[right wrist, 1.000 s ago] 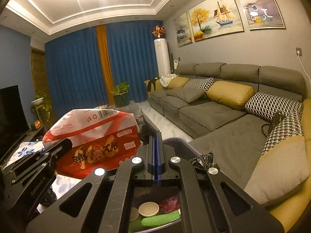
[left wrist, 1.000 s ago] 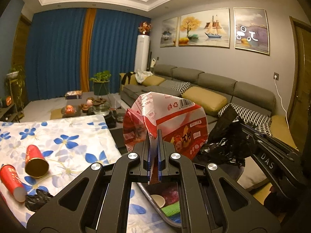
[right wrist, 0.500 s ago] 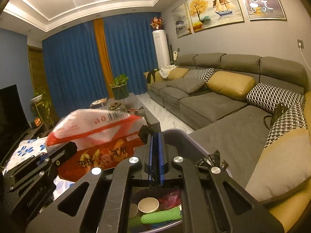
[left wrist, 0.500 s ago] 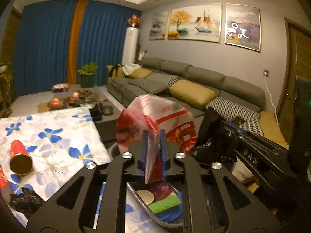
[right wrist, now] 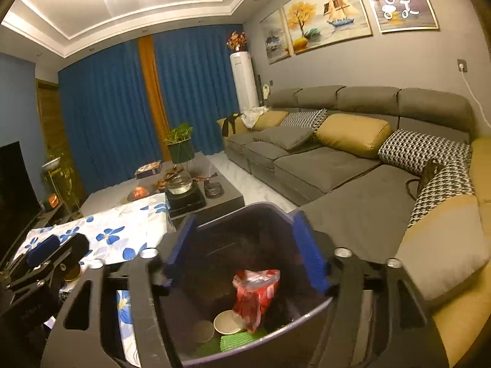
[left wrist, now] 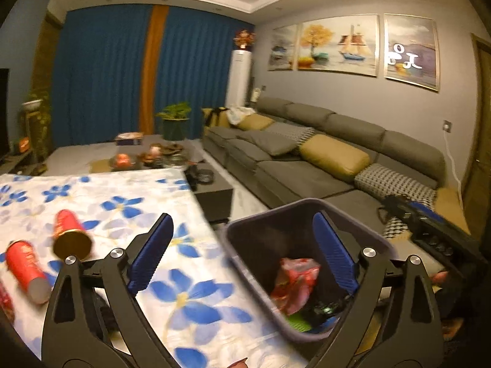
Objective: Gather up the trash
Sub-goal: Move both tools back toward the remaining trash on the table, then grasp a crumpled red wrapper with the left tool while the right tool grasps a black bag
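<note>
Left wrist view: the left gripper (left wrist: 242,251) hangs over the edge of a table covered with a blue-flowered cloth (left wrist: 129,196), its jaws spread wide and opening, with nothing pressed between the blue pads (left wrist: 150,251). Beyond and below them stands a dark trash bin (left wrist: 245,245), just beside the table edge. Inside the bin lies a red-and-white snack bag (left wrist: 294,282), crumpled, free of both grippers, above green and blue items at the bottom. On the cloth to the left lie two red paper cups (left wrist: 70,233) on their sides, near each other and well apart from the bin. The right gripper appears as a dark bar at the right edge of this view, over the grey sofa (left wrist: 307,165).

Right wrist view: the right gripper (right wrist: 242,251) is held directly above the bin's mouth, jaws parted and opening, pads (right wrist: 307,251) clear of any object. The snack bag (right wrist: 254,294) rests against the bin's inner wall, beside a small pale bowl (right wrist: 227,322) and a green textured item (right wrist: 236,337). The left gripper (right wrist: 52,251) shows at the left, over the flowered cloth. A low dark coffee table (right wrist: 221,199) with a glass kettle (right wrist: 179,182) stands behind the bin
</note>
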{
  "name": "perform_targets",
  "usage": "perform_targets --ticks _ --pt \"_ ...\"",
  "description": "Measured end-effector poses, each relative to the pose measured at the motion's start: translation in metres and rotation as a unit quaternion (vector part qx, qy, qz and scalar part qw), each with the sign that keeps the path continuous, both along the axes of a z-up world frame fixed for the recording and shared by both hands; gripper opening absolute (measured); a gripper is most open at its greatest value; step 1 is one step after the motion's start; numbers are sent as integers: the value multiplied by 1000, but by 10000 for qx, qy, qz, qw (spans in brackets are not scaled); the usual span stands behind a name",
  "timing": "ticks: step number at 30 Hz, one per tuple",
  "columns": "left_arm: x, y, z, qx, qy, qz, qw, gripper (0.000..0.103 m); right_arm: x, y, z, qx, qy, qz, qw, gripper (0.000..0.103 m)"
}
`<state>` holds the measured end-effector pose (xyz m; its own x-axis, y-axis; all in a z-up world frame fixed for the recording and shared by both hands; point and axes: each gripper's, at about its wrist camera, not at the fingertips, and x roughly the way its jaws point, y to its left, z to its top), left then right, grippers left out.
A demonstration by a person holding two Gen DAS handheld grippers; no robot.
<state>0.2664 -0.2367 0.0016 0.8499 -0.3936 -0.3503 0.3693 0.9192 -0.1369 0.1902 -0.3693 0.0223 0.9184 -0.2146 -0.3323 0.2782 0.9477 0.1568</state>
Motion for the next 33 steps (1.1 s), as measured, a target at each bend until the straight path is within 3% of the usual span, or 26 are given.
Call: perform_targets --ticks 3,11,22,29,33 --pt "-10 18 1 18 16 266 9996 92 -13 9 3 -66 -72 -78 9999 86" --pt "-42 68 3 14 -13 682 9977 94 -32 42 7 -145 -90 60 9998 95" --pt "-87 167 10 43 -100 1456 9893 94 -43 129 -8 -325 90 900 9954 95" --pt "-113 227 0 383 -176 2128 9762 94 -35 191 -25 -459 317 1391 9887 95" --pt "-120 263 -6 287 -81 2417 9699 94 -28 226 -35 -564 431 1619 9843 95"
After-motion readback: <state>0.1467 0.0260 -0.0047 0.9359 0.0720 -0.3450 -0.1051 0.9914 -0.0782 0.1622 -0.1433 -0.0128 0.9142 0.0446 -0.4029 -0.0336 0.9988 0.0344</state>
